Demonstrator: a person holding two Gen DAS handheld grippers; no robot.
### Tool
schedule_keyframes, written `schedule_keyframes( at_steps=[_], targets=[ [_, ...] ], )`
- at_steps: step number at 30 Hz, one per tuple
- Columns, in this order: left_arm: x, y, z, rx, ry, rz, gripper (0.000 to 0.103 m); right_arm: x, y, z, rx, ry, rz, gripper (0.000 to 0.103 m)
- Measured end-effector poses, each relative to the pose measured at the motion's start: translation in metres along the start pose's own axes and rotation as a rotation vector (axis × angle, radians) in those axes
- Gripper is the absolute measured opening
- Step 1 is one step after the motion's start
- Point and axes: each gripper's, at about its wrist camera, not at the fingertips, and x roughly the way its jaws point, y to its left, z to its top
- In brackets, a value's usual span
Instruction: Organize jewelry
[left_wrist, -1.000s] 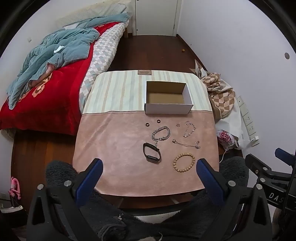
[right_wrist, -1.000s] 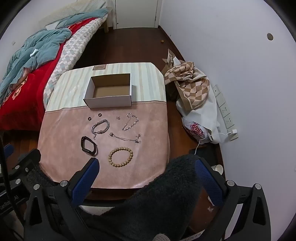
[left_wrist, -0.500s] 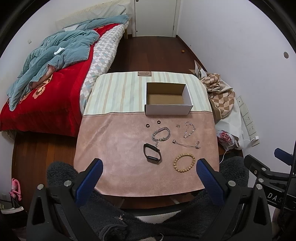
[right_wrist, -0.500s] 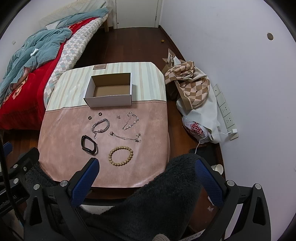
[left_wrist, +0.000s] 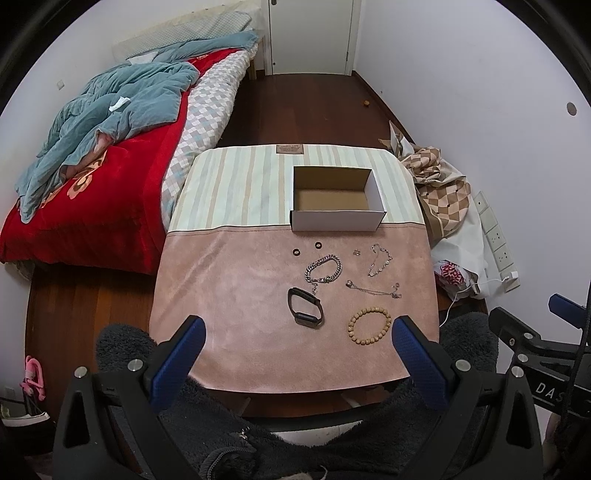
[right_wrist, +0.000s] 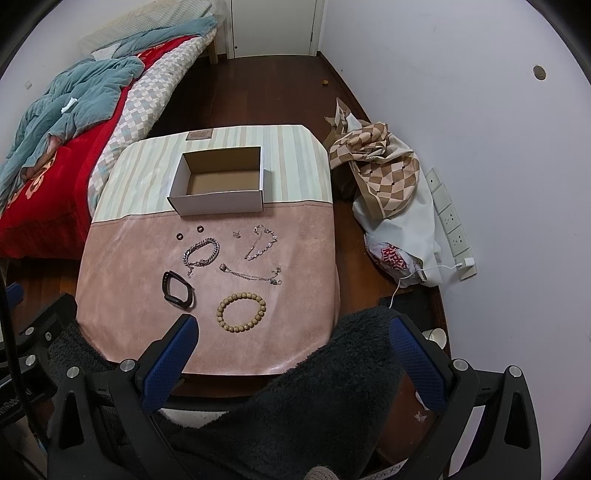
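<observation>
While jewelry lies before box (left_wrist: 338, 199), left gripper (left_wrist: 295, 334), right gripper (right_wrist: 293, 334) gape wide, empty.

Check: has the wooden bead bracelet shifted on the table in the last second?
No. The wooden bead bracelet keeps the same spot on the pink cloth, right of the black band and nearer the camera than the box. Only the cameras drifted slightly.

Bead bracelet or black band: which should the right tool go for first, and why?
Probably the bead bracelet: it lies nearest the open right tool, apart from the chains. The box is empty, and both tools hold nothing.
</observation>
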Motion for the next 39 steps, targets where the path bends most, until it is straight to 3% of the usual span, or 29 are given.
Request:
schedule_keyframes(
  at_steps=[39],
  targets=[
    [-0.0062,-0.0023,-0.0010,0.010,-0.014,0.011,0.103,-0.0092,-0.0063,0.0048,-0.010,-0.025,-0.001,0.103]
  ],
)
